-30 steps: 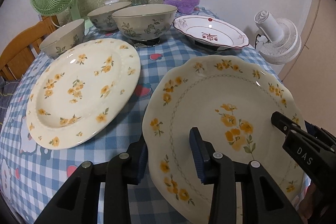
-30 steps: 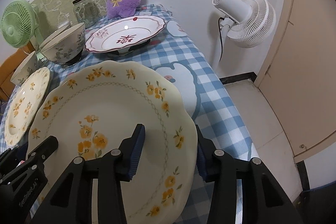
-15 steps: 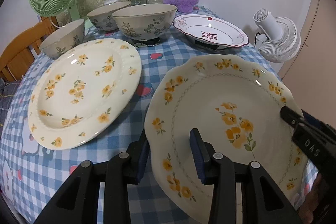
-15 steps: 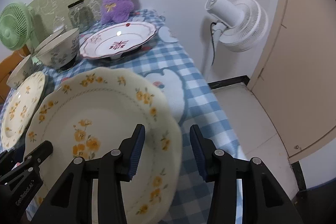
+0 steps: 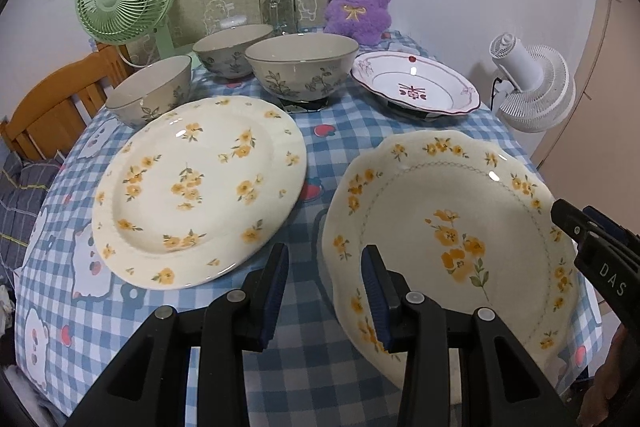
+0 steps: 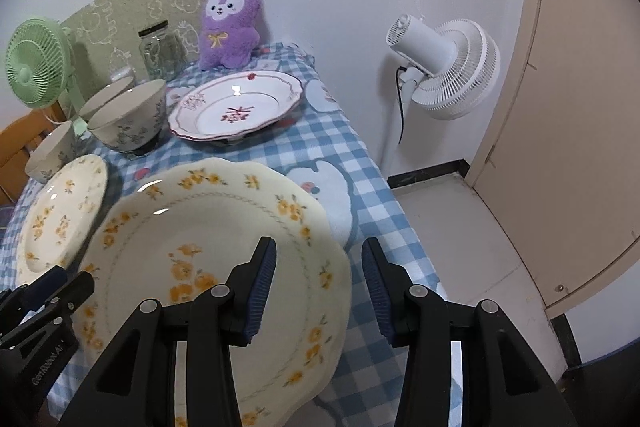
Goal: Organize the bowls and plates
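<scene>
Gripping the scalloped plate (image 5: 452,227) by opposite rims, the left tool (image 5: 324,291) and right tool (image 6: 318,291) hold it tilted over the bench (image 5: 320,131); a round plate (image 5: 200,187) lies beside.

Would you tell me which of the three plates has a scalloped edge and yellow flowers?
The nearest plate, gripped by both tongs; the others are round-rimmed or red-patterned.

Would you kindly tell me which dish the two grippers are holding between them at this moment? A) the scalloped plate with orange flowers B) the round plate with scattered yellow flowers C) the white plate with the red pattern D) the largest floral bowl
A: the scalloped orange-flower plate is tilted off the checked tablecloth, with the left gripper straddling its near-left rim and the right gripper straddling its opposite rim; the other dishes sit untouched.
</scene>
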The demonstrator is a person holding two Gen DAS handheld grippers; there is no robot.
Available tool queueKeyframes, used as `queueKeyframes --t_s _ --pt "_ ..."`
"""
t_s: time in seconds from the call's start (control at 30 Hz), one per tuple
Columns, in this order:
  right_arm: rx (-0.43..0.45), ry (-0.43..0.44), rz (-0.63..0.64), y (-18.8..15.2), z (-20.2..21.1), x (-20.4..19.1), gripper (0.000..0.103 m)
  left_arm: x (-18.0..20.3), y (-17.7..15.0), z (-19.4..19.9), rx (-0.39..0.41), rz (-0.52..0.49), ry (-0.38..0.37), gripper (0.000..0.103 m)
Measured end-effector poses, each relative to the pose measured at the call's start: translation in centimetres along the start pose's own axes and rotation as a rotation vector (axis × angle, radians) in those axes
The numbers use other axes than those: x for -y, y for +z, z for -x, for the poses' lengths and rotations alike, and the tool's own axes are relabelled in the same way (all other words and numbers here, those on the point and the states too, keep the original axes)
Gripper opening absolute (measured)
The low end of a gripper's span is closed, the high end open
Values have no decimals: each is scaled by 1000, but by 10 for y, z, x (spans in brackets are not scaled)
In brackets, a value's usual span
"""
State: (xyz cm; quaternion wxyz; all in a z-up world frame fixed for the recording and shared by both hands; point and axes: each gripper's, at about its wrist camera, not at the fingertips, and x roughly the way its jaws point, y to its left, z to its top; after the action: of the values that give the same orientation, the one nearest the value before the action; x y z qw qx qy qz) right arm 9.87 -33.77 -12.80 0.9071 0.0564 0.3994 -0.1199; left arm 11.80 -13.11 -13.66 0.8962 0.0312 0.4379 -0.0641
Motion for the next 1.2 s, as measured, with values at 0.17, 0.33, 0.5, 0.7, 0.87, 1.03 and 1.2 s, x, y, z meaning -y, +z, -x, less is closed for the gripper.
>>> queueKeyframes --t_s 0.17,0.33,0.5,0.7,0.87,1.03,1.2 --pt "20 21 18 2 14 -13 49 -5 1 12 17 6 -2 39" --pt "30 53 27 4 27 -27 52 -14 3 22 20 8 -4 50" --pt "38 76 42 8 38 -46 61 -28 6 34 39 23 1 55" --pt "58 103 76 14 50 -71 73 -47 11 42 53 43 15 64" --pt "75 119 93 18 56 -91 81 -63 17 46 61 48 12 80" --pt "44 144 80 23 52 -108 83 -82 23 56 96 48 47 100" --pt "45 178 62 29 49 -124 83 -96 31 56 90 44 19 103"
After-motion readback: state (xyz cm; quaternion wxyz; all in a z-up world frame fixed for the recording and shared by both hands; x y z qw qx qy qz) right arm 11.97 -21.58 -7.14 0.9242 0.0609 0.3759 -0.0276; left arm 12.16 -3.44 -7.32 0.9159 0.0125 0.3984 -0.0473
